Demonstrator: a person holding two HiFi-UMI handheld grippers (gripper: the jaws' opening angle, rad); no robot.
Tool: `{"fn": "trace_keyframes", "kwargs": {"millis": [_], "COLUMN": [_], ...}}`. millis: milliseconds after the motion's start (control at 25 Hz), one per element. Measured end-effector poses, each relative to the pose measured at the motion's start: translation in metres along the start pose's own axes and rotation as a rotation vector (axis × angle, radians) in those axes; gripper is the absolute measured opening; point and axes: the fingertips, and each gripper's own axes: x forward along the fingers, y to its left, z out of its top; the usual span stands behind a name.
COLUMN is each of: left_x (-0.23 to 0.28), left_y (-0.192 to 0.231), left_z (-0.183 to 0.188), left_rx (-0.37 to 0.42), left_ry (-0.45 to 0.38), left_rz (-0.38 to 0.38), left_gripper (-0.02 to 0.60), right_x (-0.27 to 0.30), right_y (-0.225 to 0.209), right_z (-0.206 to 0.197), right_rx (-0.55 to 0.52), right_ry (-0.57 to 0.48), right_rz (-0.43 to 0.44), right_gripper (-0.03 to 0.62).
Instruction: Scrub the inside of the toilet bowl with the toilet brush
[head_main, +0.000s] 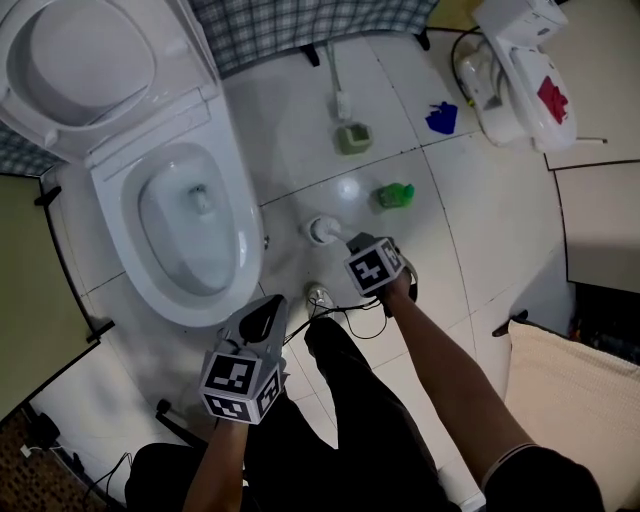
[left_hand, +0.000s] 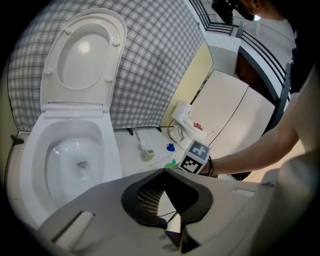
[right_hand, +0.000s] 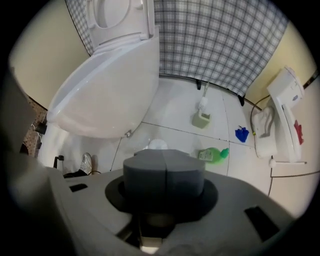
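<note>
Both your claws are pressed together on nothing, the left claw (left_hand: 162, 172) beside the toilet bowl (head_main: 240, 240) and the right claw (right_hand: 164, 170) over the floor. The bowl, its lid up, holds only water. The toilet brush (head_main: 338, 92) stands in its green holder (head_main: 353, 137), well apart from the bowl.

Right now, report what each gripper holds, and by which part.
Nothing is held. The right gripper and the left gripper are both shut on nothing; the white-handled toilet brush stands in its pale green holder on the floor.
</note>
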Motion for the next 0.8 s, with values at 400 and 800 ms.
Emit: {"fn": "trace_keyframes", "kwargs": {"millis": [400, 800], "left_x": [-0.003, -0.005], "left_y": [0.017, 0.044], "left_z": [0.000, 0.002], "left_rx": [-0.022, -0.031], "left_ry": [-0.024, -0.031], "left_rz": [0.013, 0.029], "left_gripper": [-0.003, -0.003], "right_x": [0.054, 0.076], "right_y": [0.010, 0.011], "right_z": [0.013, 0.020], "right_rx": [0.045, 0.113], "right_ry": [0.083, 0.106], "right_rz": [-0.014, -0.067], "right_gripper": [0.160, 0.167]}}
